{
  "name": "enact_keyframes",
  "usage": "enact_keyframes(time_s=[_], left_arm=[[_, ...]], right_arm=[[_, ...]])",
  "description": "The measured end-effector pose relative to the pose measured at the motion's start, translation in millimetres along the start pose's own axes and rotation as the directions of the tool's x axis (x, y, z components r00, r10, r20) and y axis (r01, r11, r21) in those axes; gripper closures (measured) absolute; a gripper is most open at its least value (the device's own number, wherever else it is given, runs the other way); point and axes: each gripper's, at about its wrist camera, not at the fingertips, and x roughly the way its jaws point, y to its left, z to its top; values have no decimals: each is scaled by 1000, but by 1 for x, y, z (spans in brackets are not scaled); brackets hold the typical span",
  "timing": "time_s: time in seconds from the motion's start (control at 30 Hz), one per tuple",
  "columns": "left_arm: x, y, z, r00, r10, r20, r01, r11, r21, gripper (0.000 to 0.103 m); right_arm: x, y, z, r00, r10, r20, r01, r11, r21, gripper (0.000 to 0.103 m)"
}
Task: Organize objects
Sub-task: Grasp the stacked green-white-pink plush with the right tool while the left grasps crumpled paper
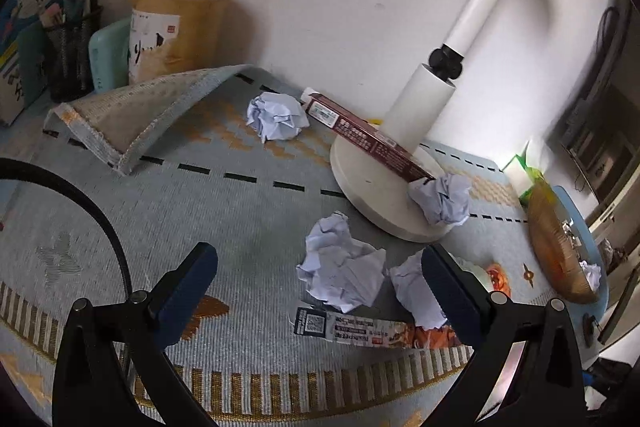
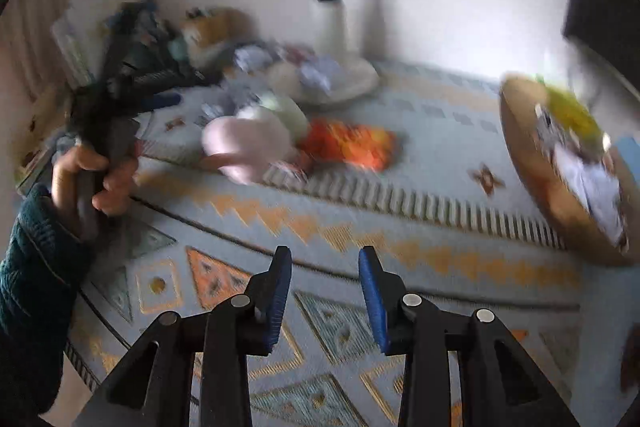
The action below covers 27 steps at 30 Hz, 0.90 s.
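- Patterned woven mat [image 1: 248, 195] covers the work surface, pale blue with orange motifs; white wall behind. One far corner of the mat is folded back on itself, near the stationery. Clutter lies scattered, so sorting appears far from finished.
- Left gripper [image 1: 320, 291]: fingers spread wide, nothing between the pads. It hangs tilted down over a crumpled paper ball [image 1: 340, 267], which sits inside the gap. Judgement: lined up for a pick, grasp not yet made.
- Second paper ball [image 1: 412, 291] lies just beside the first, partly hidden behind the gripper's finger on the picture's right. Printed snack wrapper [image 1: 368, 331] lies flat just in front of both.
- Right gripper [image 2: 325, 301]: fingers narrow, clear gap between the pads, nothing in it; only mat below. View is motion-blurred. No earlier picture, so I make no claim about why it is empty.
- Person's hand [image 2: 94, 179], dark teal sleeve, grips the left tool's handle in the right-wrist view.
- Woven basket [image 1: 556, 235] lies at the mat's right edge, tipped toward the cameras, with white paper and wrappers inside. Judgement: it serves as the collection bin for the scraps.
- Middle distance: lamp base [image 1: 360, 187], a white disc, carries a third paper ball [image 1: 442, 199] on its rim and a long maroon box [image 1: 368, 139] propped across it.
- Fourth paper ball [image 1: 276, 115] lies on the mat beyond.
- Far left: wooden pen holder [image 1: 176, 31] and mesh pen cup [image 1: 72, 59], against the wall, already tidy.
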Motion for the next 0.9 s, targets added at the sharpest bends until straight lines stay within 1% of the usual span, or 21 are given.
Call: enact_keyframes(time_s=[0.03,0.07,0.1,0.13,0.17,0.2,0.23,0.3,0.37,0.43,0.47,0.5,0.53,0.57,0.6,0.63,0.67,0.73,0.8,0.87,0.9], left_arm=[[1,1,0,1000,-6,-4,6,1000,-6,1],[2,2,0,1000,-10,-8,10,1000,-11,1],[2,3,0,1000,-11,-12,11,1000,-12,1],[3,3,0,1000,-11,-14,11,1000,-11,1],[2,3,0,1000,-11,-12,10,1000,-10,1],[2,3,-1,1000,-10,-11,10,1000,-14,1],[2,4,0,1000,-15,-9,15,1000,-21,1],[0,7,0,1000,-21,0,21,999,-35,1],[-2,12,2,1000,-26,9,27,998,-52,1],[-2,14,4,999,-33,10,34,998,-60,1],[-2,15,5,999,-38,12,39,997,-59,1],[-3,15,5,999,-41,11,42,998,-51,1],[-3,13,5,999,-45,9,46,998,-34,1],[-2,9,4,998,-55,-3,55,998,-5,1],[0,6,3,998,-54,-14,55,998,21,1],[3,1,1,999,-43,-25,44,998,49,1],[6,-5,-1,999,-26,-37,29,996,80,1],[10,-13,-2,999,-12,-38,17,992,123,1],[14,-18,-1,999,-10,-41,16,989,149,11],[23,-22,-2,997,2,-80,12,985,173,42],[27,-23,-4,995,9,-103,10,983,182,49]], right_arm=[[2,-4,5,999,42,-11,-42,998,39,67],[6,-8,12,992,127,-14,-125,987,100,64],[9,-11,18,978,209,-10,-205,967,152,53],[16,-12,26,955,298,0,-291,932,218,32],[24,-11,35,929,369,18,-359,890,281,24],[31,-8,42,920,392,25,-380,871,312,19],[39,-4,49,919,393,24,-377,862,338,19],[48,9,61,928,372,29,-360,873,330,19],[59,22,67,954,301,-8,-281,899,337,19],[68,31,69,958,288,-14,-264,897,353,19],[73,35,70,967,252,-24,-225,900,373,19],[78,36,71,972,231,-38,-199,898,393,19],[83,36,72,972,229,-44,-189,884,428,19],[91,35,71,968,248,-42,-199,857,475,20],[96,33,72,967,253,-42,-202,852,484,30],[102,33,73,968,246,-49,-194,859,475,52],[107,35,72,972,227,-66,-174,875,452,58],[105,35,71,975,220,-38,-182,880,439,59],[98,27,67,970,244,-19,-213,879,426,59],[86,21,61,965,263,-6,-238,881,408,59],[81,18,60,962,272,-4,-248,883,398,59]])
